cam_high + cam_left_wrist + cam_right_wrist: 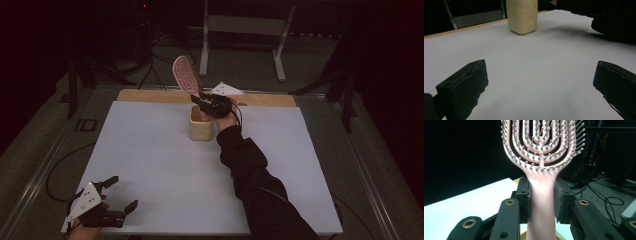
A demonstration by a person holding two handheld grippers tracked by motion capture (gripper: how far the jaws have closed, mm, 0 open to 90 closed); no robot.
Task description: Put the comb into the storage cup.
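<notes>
Dim room, dark surroundings, soft shadows, slightly blurred frames

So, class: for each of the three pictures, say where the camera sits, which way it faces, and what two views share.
High view: above the person's side, looking forward and down on the table; sleeve, left gripper.
Left gripper view: low, along open jaws toward the cream holder.
Right gripper view: on the right gripper, facing up the pink hairbrush.
Shared: high and left gripper views show the holder.

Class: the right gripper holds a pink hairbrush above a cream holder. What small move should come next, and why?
Probably lower the hairbrush straight down. The right gripper clamps its handle, head up, and the handle's lower end sits at the cream holder's open top, so easing down should seat it.
</notes>
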